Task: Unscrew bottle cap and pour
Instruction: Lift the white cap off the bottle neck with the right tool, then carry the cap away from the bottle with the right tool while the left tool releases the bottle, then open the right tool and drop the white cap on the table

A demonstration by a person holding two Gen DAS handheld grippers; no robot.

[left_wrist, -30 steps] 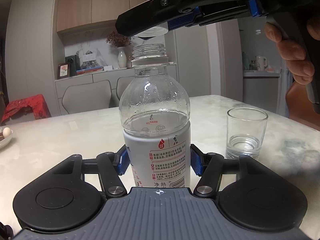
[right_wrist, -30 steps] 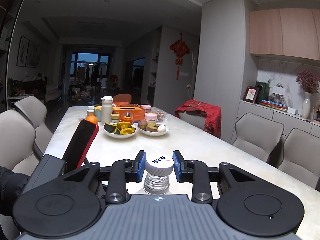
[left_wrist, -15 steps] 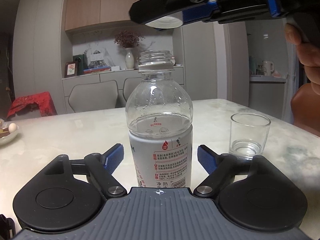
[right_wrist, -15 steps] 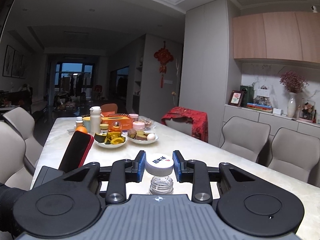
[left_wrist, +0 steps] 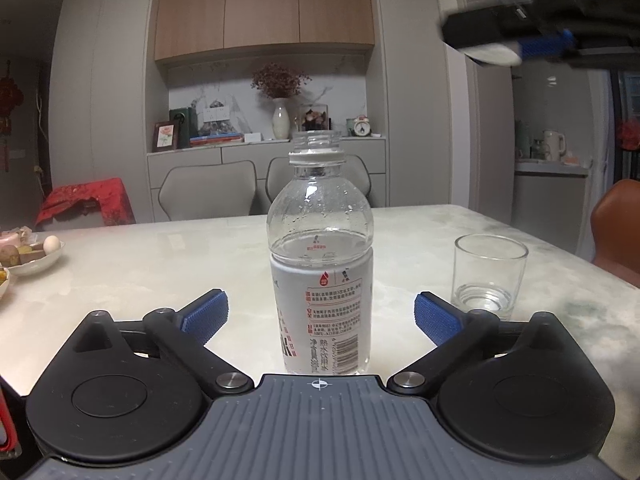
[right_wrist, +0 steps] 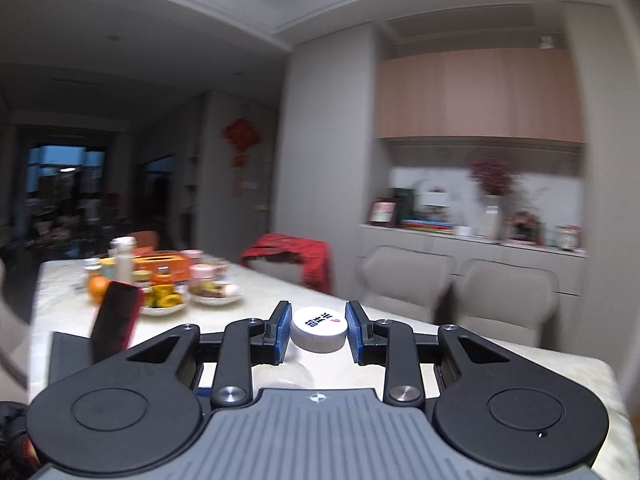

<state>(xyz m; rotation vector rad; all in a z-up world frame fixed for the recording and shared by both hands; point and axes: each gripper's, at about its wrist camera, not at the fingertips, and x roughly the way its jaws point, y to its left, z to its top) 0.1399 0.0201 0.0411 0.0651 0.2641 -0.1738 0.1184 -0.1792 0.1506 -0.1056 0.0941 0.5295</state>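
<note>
Left wrist view: my left fingers (left_wrist: pixel 320 314) stand spread wide, having just been opening; the bottle (left_wrist: pixel 320 256) stands upright between them at frame centre, touched by neither blue pad. Its neck is uncapped, and water fills it to just above the white label. It rests on the pale marble desk (left_wrist: pixel 160 264). An empty glass (left_wrist: pixel 489 276) stands on the desk at right, apart from the bottle. In the upper right corner, blurred, my right fingers (left_wrist: pixel 504 50) carry the white cap (left_wrist: pixel 494 55), well above the bottle.

Right wrist view: my right fingers (right_wrist: pixel 319 330) pinch the cap (right_wrist: pixel 319 328) between their blue pads, lower centre, its printed top facing up. Plates of food (right_wrist: pixel 192 296) sit on the desk at left.
</note>
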